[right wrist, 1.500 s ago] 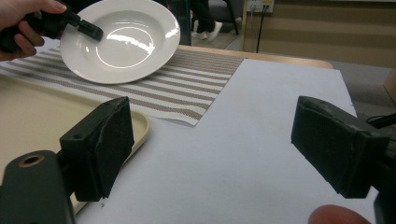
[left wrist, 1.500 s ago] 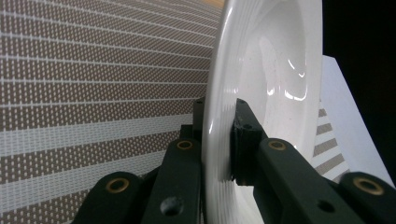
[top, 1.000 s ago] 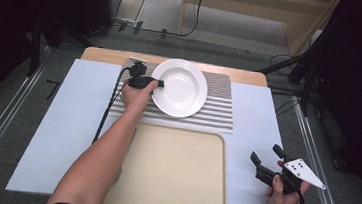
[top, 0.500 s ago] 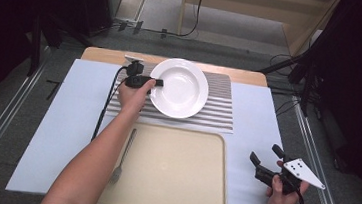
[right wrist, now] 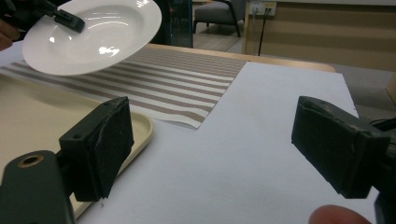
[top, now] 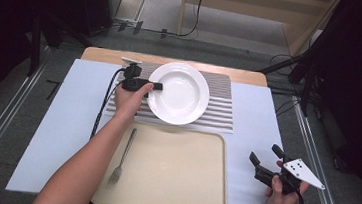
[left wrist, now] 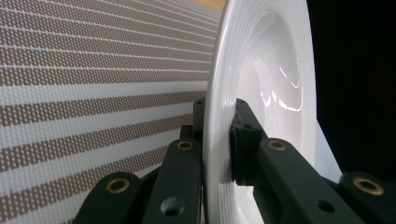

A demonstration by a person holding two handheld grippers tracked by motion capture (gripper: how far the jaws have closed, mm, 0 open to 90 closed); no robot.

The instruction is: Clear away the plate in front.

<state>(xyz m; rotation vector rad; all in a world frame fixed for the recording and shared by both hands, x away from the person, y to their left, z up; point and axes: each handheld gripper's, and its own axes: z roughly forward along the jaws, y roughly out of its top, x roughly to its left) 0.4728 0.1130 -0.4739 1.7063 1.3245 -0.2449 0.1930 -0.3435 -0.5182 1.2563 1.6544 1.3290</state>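
Note:
A white deep plate [top: 182,94] hangs tilted above the striped placemat [top: 218,110]. My left gripper [top: 158,86] is shut on its left rim. In the left gripper view the two jaws of my left gripper [left wrist: 219,116] pinch the rim of the plate [left wrist: 271,84] from both sides. The right gripper view has the plate [right wrist: 93,35] lifted off the mat, with the left gripper [right wrist: 70,19] on its edge. My right gripper [top: 264,153] is open and holds nothing, low at the right beside the tray. Between the jaws of my right gripper [right wrist: 215,140] there is white table cover.
A cream tray [top: 172,171] lies at the front centre with a fork [top: 122,159] on its left side. A white sheet [top: 55,130] covers the table. The tray's corner [right wrist: 140,123] is near my right gripper's left jaw.
The plate has shifted slightly toward the tray in my left gripper. The left forearm has swung left and uncovered the fork. The right gripper has stayed put.

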